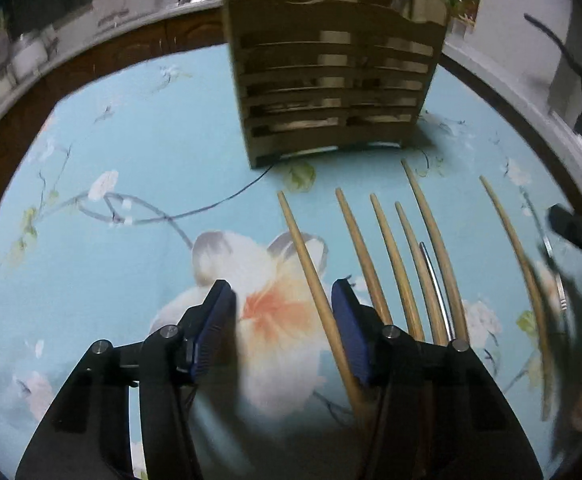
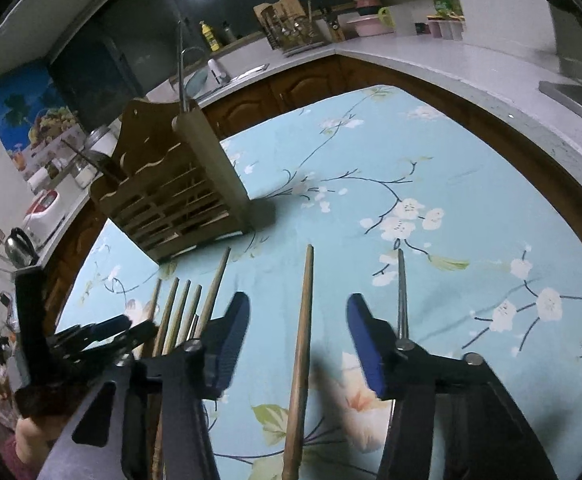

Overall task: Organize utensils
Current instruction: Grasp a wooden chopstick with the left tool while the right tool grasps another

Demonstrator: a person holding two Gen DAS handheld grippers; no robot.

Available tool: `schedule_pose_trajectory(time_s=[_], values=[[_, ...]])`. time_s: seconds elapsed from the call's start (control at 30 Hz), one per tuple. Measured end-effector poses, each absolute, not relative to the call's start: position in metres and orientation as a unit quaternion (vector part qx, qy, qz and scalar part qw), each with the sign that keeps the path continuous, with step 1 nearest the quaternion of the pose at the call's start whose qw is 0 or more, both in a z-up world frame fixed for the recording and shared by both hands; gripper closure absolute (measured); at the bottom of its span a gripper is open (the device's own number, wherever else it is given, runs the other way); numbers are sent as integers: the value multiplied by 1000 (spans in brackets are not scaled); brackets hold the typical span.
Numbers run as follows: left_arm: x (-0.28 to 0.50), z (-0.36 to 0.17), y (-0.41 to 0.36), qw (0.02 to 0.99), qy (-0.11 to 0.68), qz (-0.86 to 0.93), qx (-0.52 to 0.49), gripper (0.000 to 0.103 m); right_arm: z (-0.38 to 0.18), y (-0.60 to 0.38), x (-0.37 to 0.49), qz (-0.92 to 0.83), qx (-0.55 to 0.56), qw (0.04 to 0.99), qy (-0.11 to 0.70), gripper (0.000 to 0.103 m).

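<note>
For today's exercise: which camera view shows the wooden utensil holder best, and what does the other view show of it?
The left wrist view shows the holder best: it faces the slatted front squarely, near the middle of the picture, though slightly blurred. The right wrist view shows the holder from a corner, smaller and tilted, but reveals its side wall and a metal utensil standing in it.

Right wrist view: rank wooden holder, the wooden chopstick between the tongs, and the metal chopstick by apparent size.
1. Wooden holder: largest by far.
2. Wooden chopstick: long and thicker, though nearness to the camera inflates it.
3. Metal chopstick: thinnest, and its near end is hidden behind the right tongs, so its true length is unsure.
</note>
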State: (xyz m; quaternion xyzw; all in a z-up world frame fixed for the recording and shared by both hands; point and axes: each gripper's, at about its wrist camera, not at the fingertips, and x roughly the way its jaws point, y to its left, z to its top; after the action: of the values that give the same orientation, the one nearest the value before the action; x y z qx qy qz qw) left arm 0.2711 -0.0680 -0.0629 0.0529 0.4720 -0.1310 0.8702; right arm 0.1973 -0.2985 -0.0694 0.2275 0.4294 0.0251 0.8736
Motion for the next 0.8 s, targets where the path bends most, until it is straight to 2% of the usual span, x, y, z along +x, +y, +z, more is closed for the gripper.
schedule_pose_trajectory(time_s=[0.07,0.13,0.23,0.33,0.4,0.53,0.6,0.63,0.8], values=[[278,-60,-56,864,482,-145,5,51,-73,-297,205,24,219,871,438,60],[288,-58,-50,858,491,-152,-25,51,-79,-295,216,21,208,868,451,66],[301,-57,-53,859,490,-148,-26,53,-86,-294,232,16,187,864,468,71],[311,-60,-69,859,491,-147,-14,61,-95,-292,250,12,166,857,487,83],[313,-61,-78,862,487,-139,11,67,-101,-287,260,14,152,852,501,85],[308,-63,-100,870,471,-128,66,74,-101,-271,268,5,103,860,499,85],[305,-63,-105,871,465,-138,76,87,-101,-268,269,3,94,862,499,89],[305,-62,-105,870,466,-143,72,96,-101,-267,269,6,96,862,498,96],[301,-58,-90,864,476,-163,32,98,-93,-273,257,33,142,858,493,98]])
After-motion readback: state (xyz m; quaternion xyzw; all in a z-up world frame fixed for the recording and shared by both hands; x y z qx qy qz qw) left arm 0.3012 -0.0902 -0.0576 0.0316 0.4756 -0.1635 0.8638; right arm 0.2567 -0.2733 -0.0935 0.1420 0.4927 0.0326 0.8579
